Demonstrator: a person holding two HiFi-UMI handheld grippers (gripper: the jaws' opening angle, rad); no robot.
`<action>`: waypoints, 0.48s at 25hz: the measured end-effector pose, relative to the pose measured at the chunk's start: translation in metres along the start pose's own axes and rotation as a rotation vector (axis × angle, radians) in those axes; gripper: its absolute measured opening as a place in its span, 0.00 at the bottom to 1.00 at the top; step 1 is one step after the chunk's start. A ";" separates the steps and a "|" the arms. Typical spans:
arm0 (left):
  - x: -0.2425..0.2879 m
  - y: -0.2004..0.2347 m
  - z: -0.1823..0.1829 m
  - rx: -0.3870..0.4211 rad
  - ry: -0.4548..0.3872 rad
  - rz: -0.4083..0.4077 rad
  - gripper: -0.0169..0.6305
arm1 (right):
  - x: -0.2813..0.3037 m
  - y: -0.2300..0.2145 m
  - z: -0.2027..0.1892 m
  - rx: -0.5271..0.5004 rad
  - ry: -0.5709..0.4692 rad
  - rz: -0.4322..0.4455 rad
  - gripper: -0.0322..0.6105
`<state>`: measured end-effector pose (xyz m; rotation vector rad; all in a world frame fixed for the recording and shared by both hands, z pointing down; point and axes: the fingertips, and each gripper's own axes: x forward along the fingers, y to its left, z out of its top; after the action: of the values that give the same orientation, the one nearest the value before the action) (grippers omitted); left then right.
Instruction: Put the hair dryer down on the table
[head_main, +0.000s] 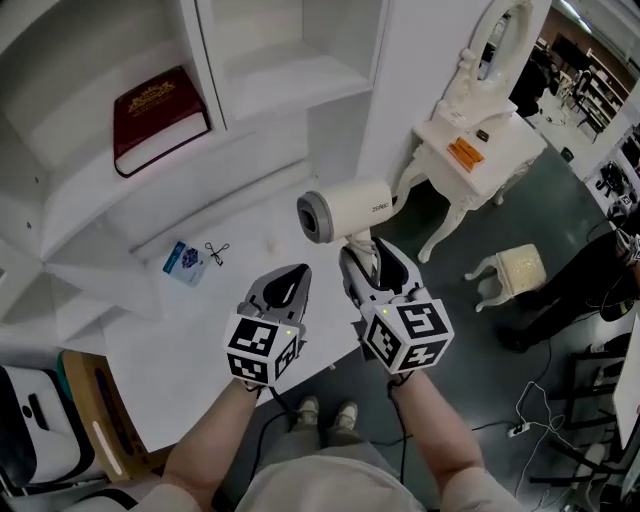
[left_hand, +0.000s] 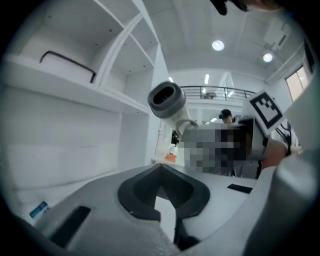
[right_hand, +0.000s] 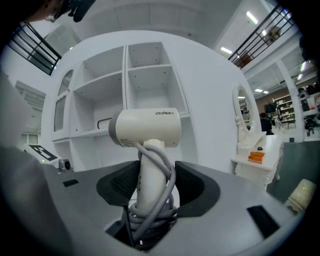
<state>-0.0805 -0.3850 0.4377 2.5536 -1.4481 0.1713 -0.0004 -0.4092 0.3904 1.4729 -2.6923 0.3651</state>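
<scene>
- White shelving stood behind a white table (head_main: 190, 340), with a red book (head_main: 158, 118) on a shelf above the table.
- The right gripper (head_main: 362, 258) had its jaws clamped on the handle of the hair dryer (head_main: 350, 212). A grey cord (right_hand: 159, 200) was wound round that handle, so the one grip took both and nothing dangled.
- The dryer stood upright with its barrel level, above the table's right side and clear of its top, so it had not yet been set down.
- The left gripper (head_main: 298, 272) hovered over the table's near edge with its jaws together on nothing. It was probably kept out of what looked like a one-handed job.
- A blue card (head_main: 182, 262) lay at the table's back. The bare stretch of table in front of the card looked the likely landing place.
</scene>
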 end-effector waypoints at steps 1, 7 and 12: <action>0.007 0.009 -0.008 -0.037 -0.009 0.019 0.05 | 0.010 -0.007 -0.013 0.005 0.021 0.000 0.39; 0.041 0.051 -0.069 -0.117 0.093 0.080 0.05 | 0.061 -0.038 -0.101 0.032 0.163 -0.018 0.39; 0.065 0.067 -0.131 -0.165 0.195 0.081 0.05 | 0.086 -0.057 -0.163 0.058 0.256 -0.044 0.39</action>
<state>-0.1051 -0.4424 0.5857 2.2808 -1.4286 0.2917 -0.0105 -0.4721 0.5729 1.3896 -2.4646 0.5898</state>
